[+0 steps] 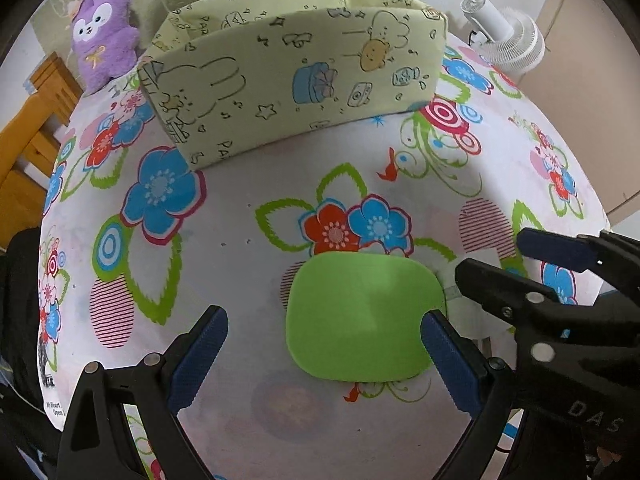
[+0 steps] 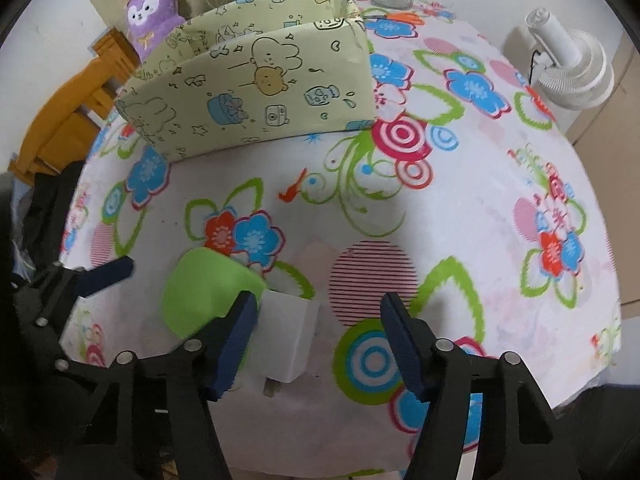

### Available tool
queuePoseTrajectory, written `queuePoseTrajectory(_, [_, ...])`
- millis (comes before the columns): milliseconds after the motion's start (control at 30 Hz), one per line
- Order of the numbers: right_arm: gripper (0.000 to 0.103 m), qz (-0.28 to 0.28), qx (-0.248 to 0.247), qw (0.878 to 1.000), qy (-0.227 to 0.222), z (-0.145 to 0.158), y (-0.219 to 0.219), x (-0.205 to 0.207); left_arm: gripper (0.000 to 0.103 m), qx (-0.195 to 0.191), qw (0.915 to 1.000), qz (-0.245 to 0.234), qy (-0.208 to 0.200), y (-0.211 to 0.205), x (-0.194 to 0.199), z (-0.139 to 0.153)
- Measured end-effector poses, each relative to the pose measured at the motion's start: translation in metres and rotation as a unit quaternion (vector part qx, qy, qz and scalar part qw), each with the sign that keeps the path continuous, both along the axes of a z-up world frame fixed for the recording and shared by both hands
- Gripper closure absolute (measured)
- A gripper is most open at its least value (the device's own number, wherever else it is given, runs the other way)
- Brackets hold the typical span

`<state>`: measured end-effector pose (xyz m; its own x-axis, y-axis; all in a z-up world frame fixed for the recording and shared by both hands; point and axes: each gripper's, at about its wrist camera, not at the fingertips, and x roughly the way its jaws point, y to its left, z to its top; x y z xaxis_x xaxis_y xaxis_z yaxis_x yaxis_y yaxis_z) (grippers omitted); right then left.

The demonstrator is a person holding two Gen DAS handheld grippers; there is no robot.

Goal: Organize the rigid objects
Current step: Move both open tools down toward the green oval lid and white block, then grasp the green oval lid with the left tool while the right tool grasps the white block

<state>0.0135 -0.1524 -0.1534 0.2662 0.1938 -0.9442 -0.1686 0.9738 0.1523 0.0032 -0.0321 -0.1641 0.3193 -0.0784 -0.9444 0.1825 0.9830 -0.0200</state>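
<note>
Bare tablecloth (image 1: pixel 248 240) ahead, storage box (image 1: pixel 296 80) blocking beyond, green pad (image 1: pixel 364 316) and white block (image 2: pixel 292 332) seemingly crowding near edge

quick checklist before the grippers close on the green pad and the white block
1. Left gripper open: ok, its fingers stand wide apart.
2. Green pad centred in the left gripper: not ok, it lies toward one finger, and that fingertip overlaps its edge.
3. White block between the right gripper's fingers: ok, though it sits close to one finger with a gap at the other.
4. Right gripper pressing on the block: cannot tell; no clamp shows yet.
5. Block free of the pad: cannot tell, they sit edge to edge.
6. Patterned storage box open at the top: ok.
</note>
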Motion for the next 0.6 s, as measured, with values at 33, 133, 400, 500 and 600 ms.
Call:
queuePoseTrajectory(33, [0.043,0.002,0.003,1.0,0.003,-0.002,0.001,0.0,0.005,-0.001,1.0,-0.001,0.001,-0.001,0.0,-0.001])
queuePoseTrajectory(133, [0.053,0.003,0.012,1.0,0.018,-0.006,0.005,0.0,0.005,0.005,1.0,-0.006,0.002,-0.003,-0.001,-0.003])
queuePoseTrajectory(400, [0.073,0.02,0.009,1.0,0.007,-0.005,0.011,-0.002,0.005,-0.002,0.9999,-0.009,0.009,-0.008,0.001,-0.007])
queuePoseTrajectory(500, [0.074,0.021,-0.006,1.0,-0.009,-0.002,0.007,-0.001,0.005,-0.005,0.9999,-0.011,0.011,-0.014,0.006,-0.008])
queuePoseTrajectory(600, [0.074,0.014,-0.016,1.0,-0.015,-0.002,-0.002,0.004,0.005,-0.004,0.9998,-0.015,0.012,-0.021,0.01,-0.011])
